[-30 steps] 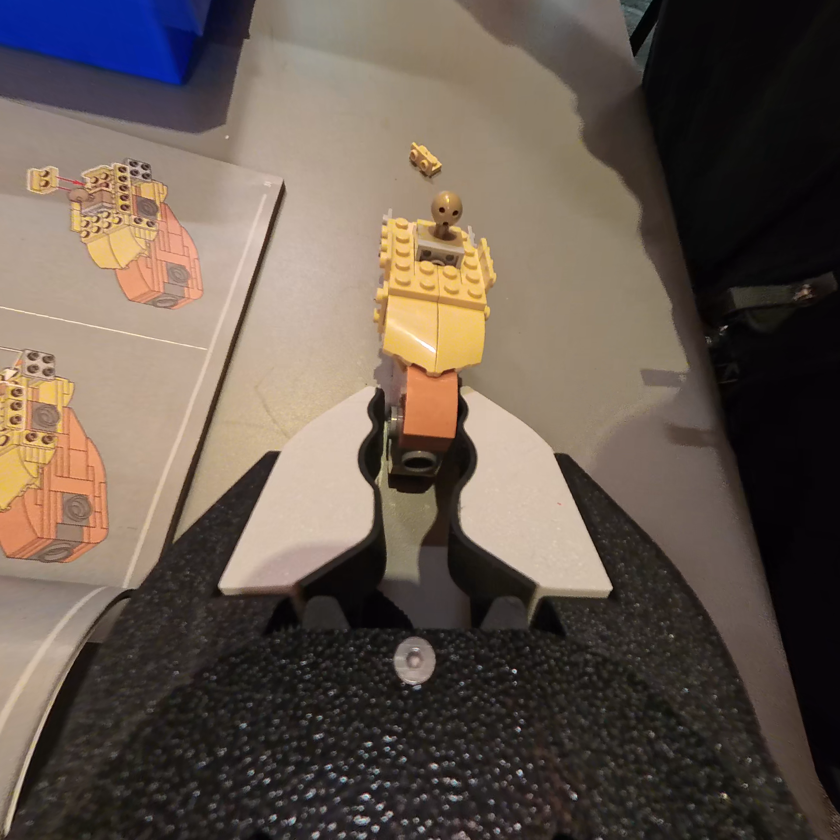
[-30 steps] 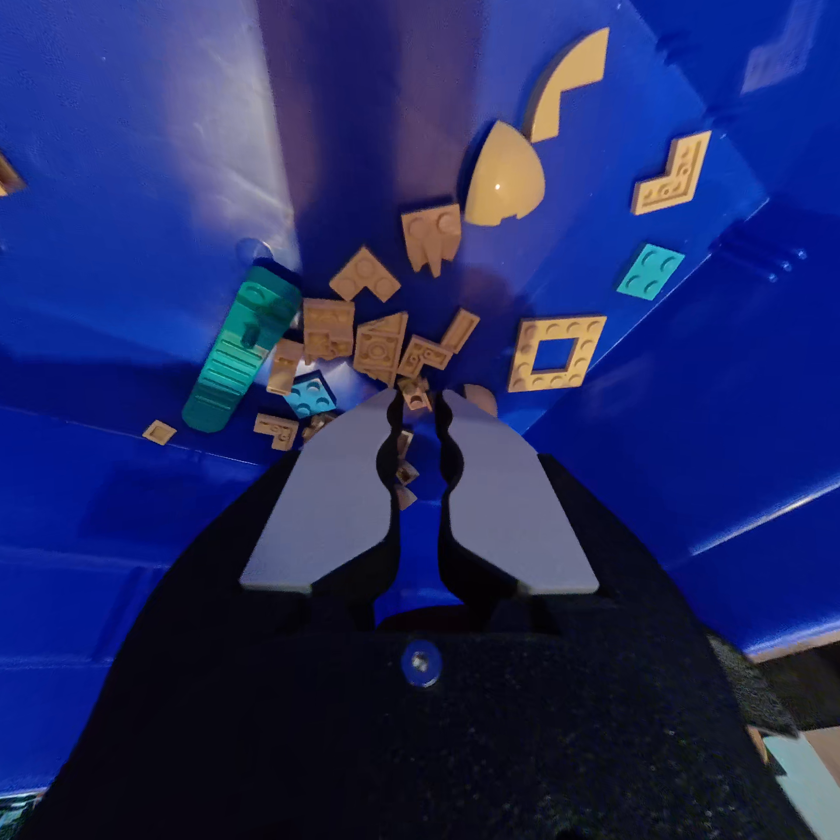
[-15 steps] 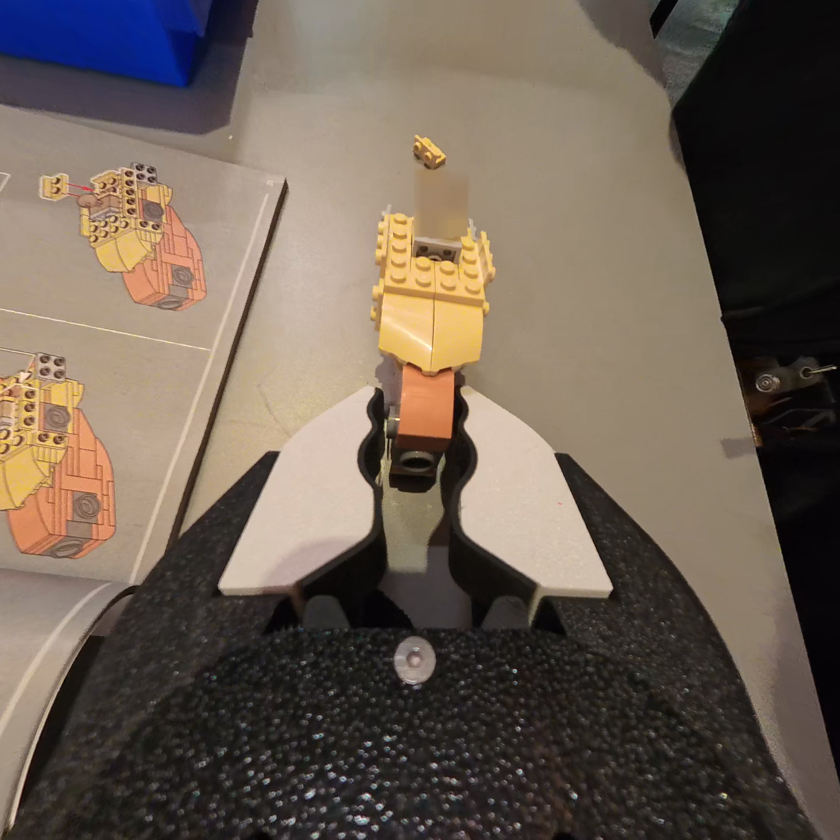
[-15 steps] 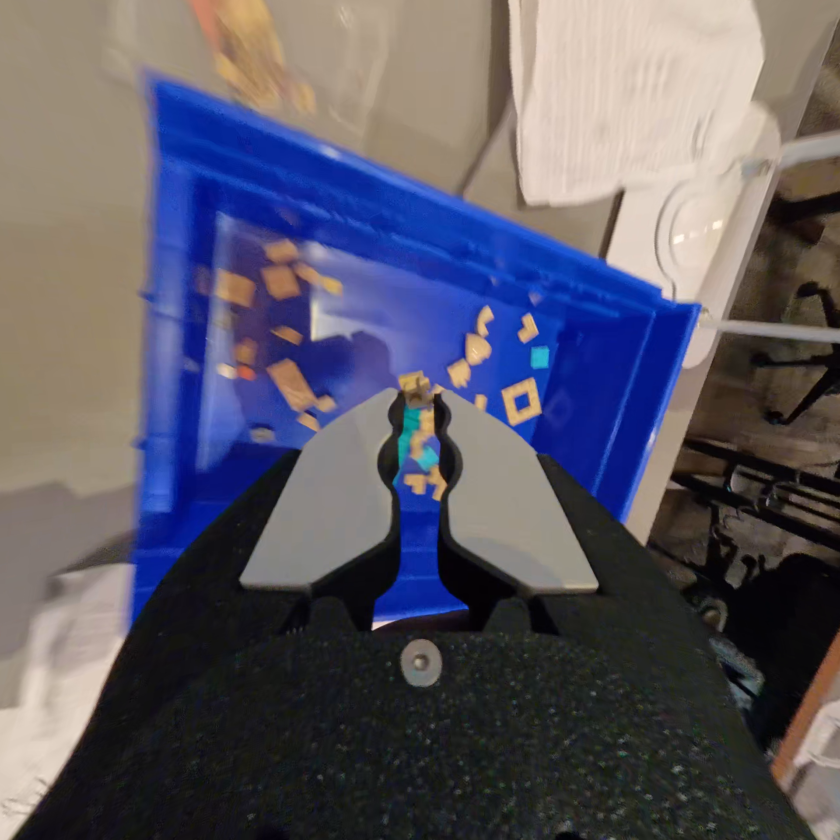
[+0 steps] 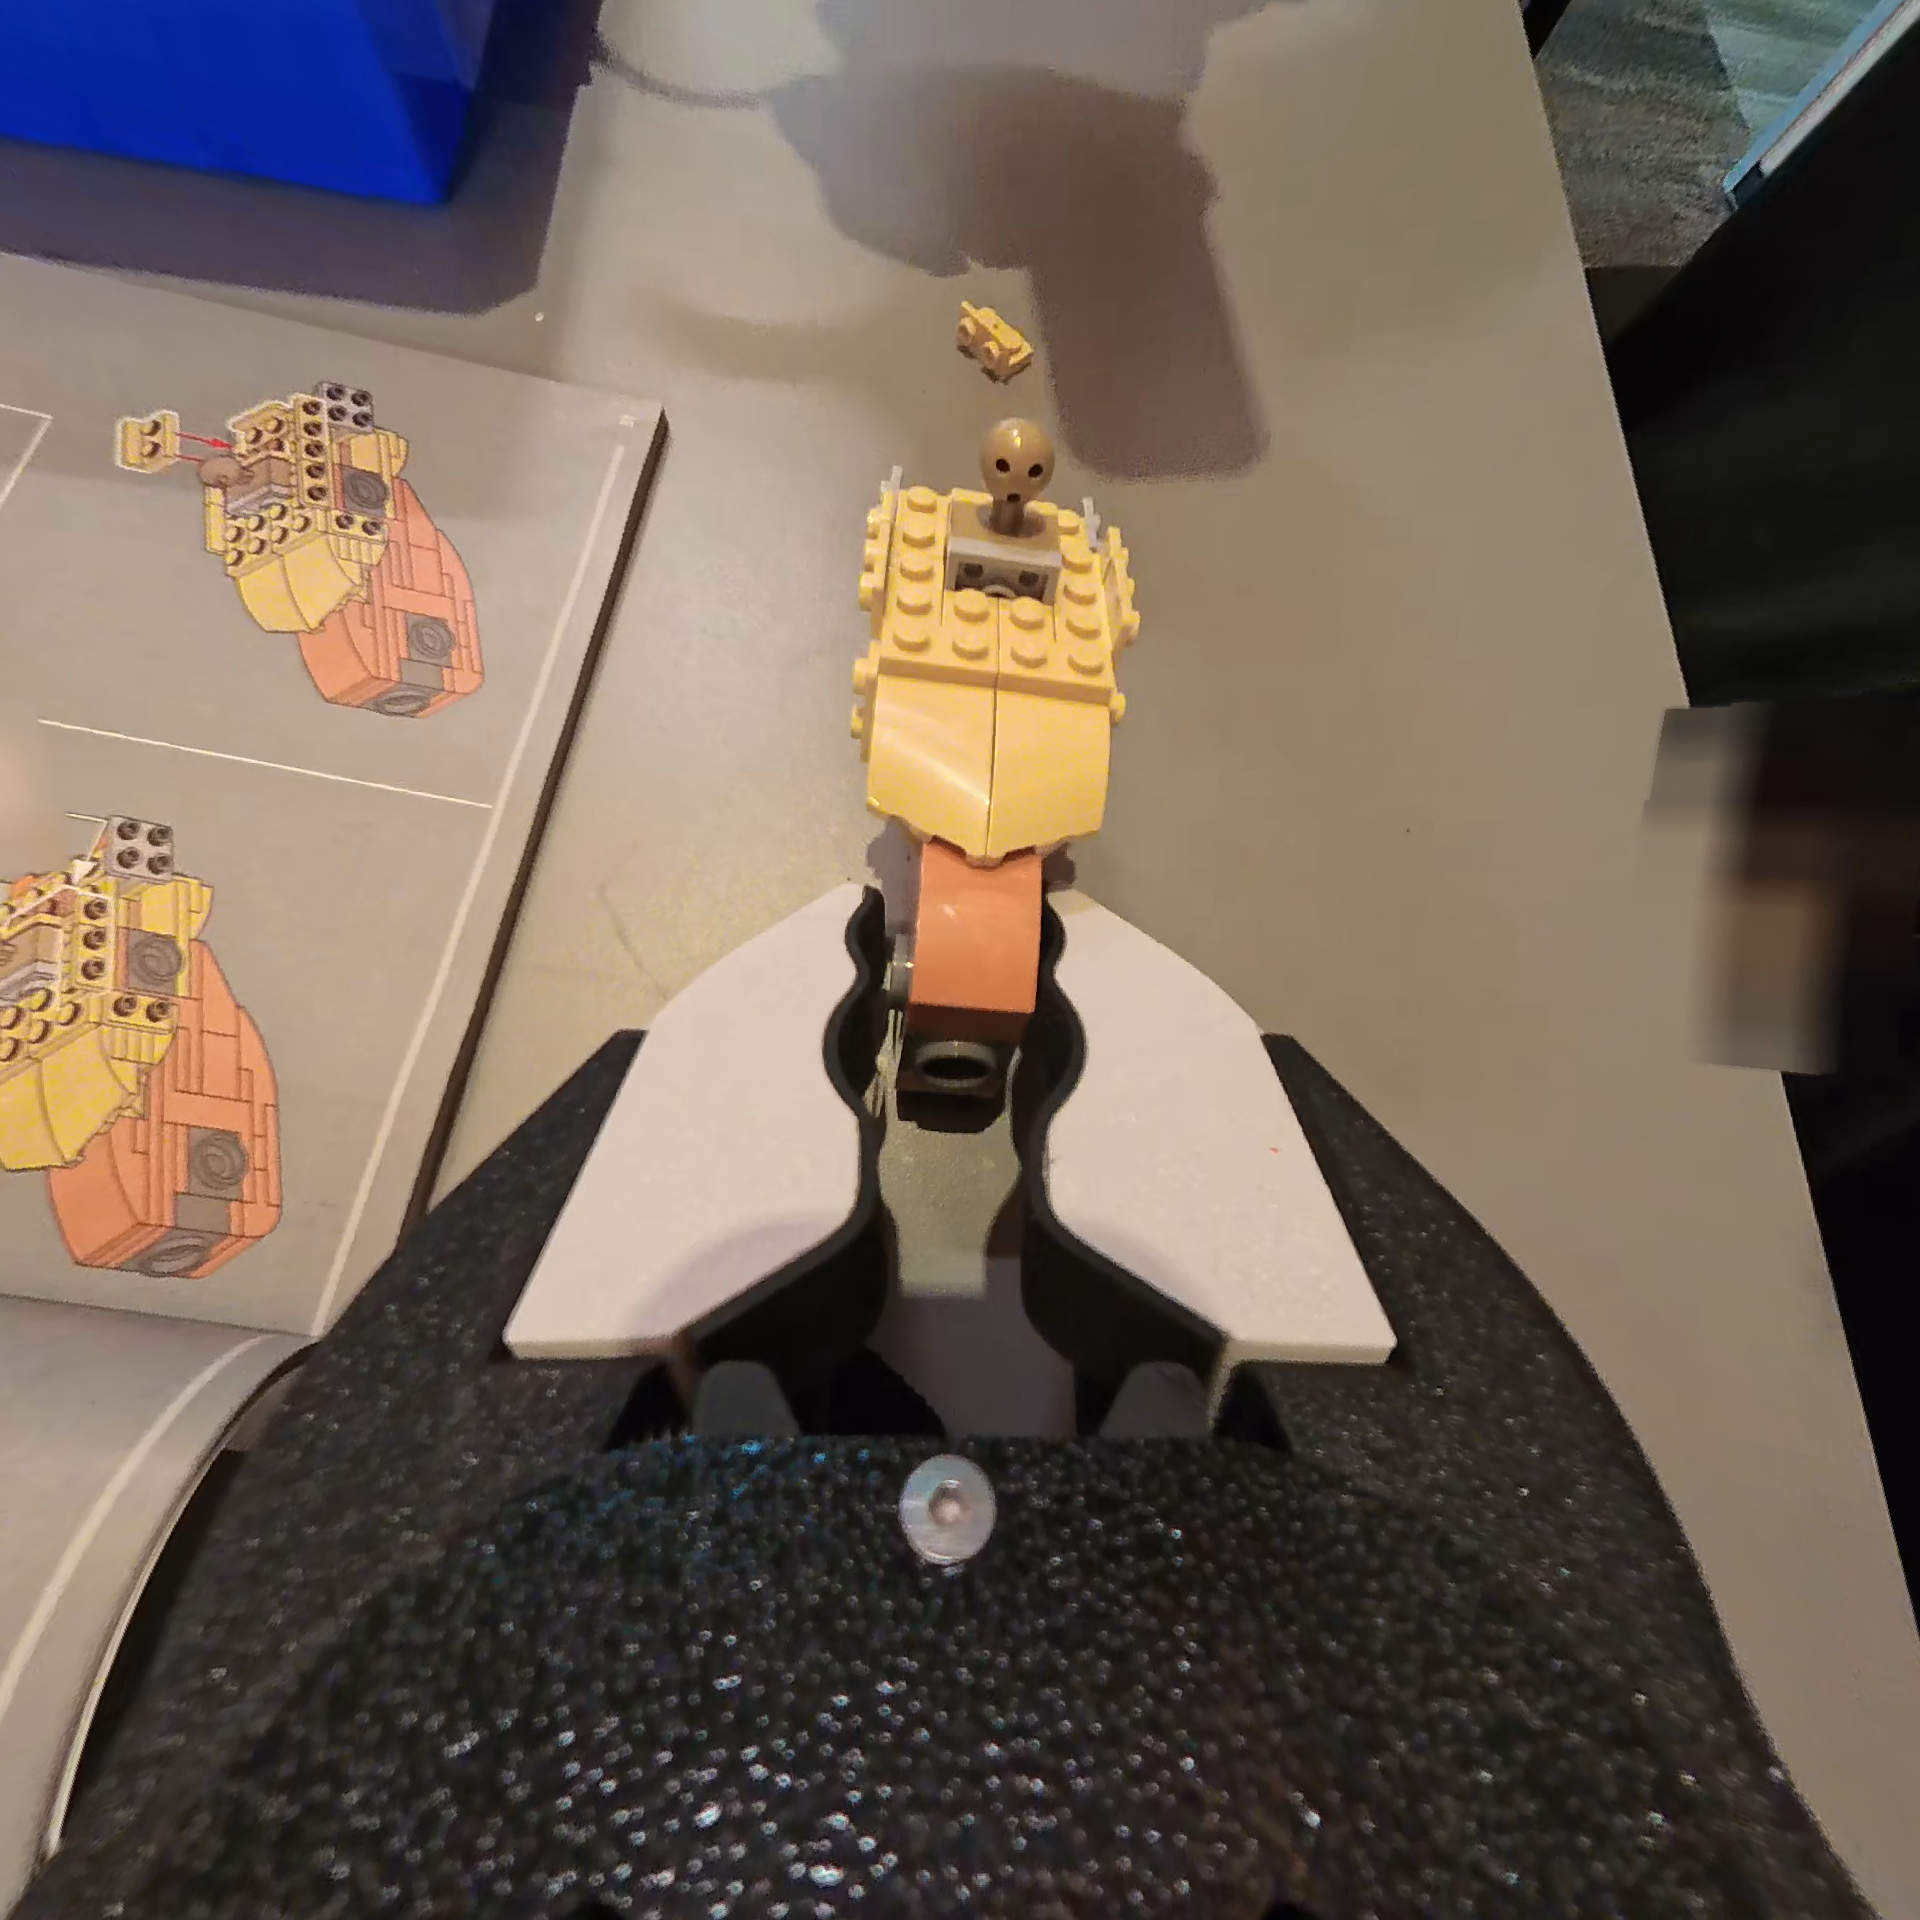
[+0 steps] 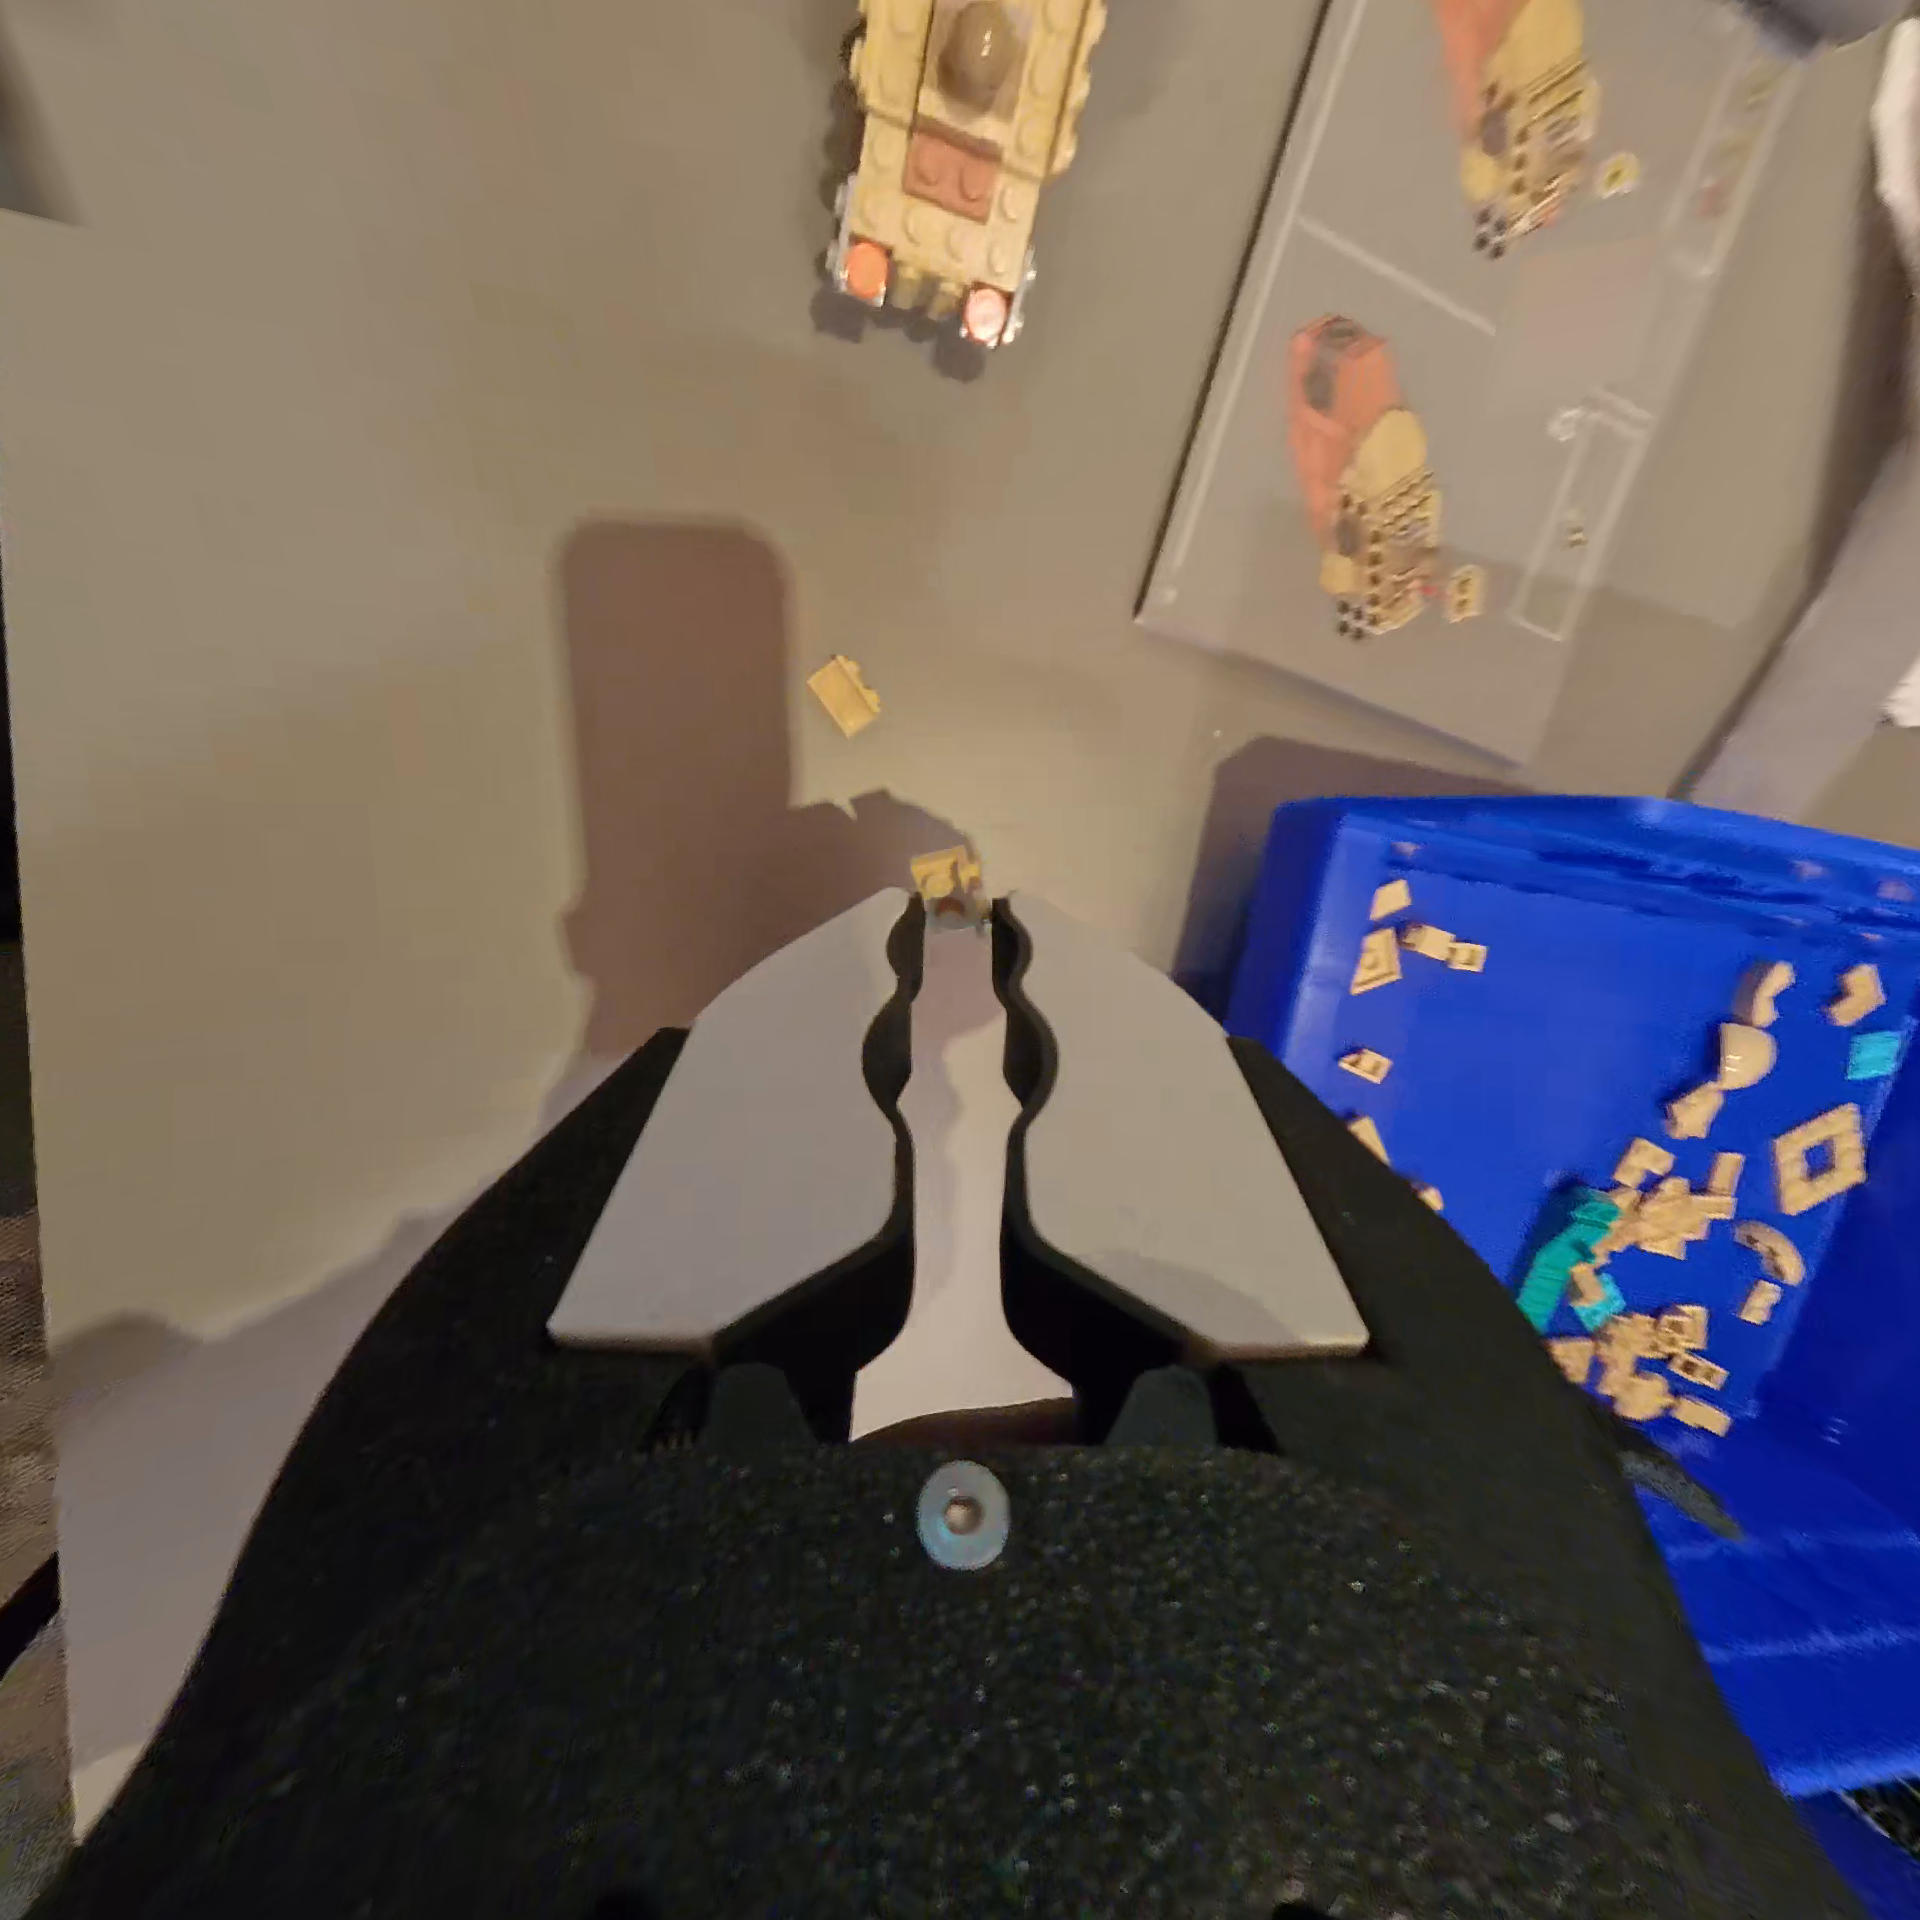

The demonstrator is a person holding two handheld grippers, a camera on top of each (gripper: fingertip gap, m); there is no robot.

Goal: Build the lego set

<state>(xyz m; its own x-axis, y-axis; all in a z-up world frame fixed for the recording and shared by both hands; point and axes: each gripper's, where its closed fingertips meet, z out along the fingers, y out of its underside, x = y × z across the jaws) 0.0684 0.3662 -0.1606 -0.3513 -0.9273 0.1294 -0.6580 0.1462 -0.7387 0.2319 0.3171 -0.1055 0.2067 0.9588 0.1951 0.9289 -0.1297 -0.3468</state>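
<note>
My left gripper (image 5: 956,940) is shut on the orange-brown end of the tan and orange lego model (image 5: 992,675), which rests on the grey table; a tan ball-headed piece (image 5: 1016,464) sticks up at its far end. The model also shows at the top of the right wrist view (image 6: 951,156). My right gripper (image 6: 954,912) is shut on a small tan lego piece (image 6: 948,873) held above the table. A loose tan piece (image 5: 994,338) lies beyond the model; it also shows in the right wrist view (image 6: 847,694).
The open instruction booklet (image 5: 260,779) lies left of the model and shows at upper right in the right wrist view (image 6: 1455,395). A blue bin (image 6: 1621,1143) with several loose tan and teal pieces stands at the right. The table's edge (image 5: 1621,520) runs along the right. My hands' fingertips stand some 20 cm from each other.
My right gripper has lifted out of the blue bin with a small tan piece and swung over the table toward the model. My left gripper keeps its hold on the model.
</note>
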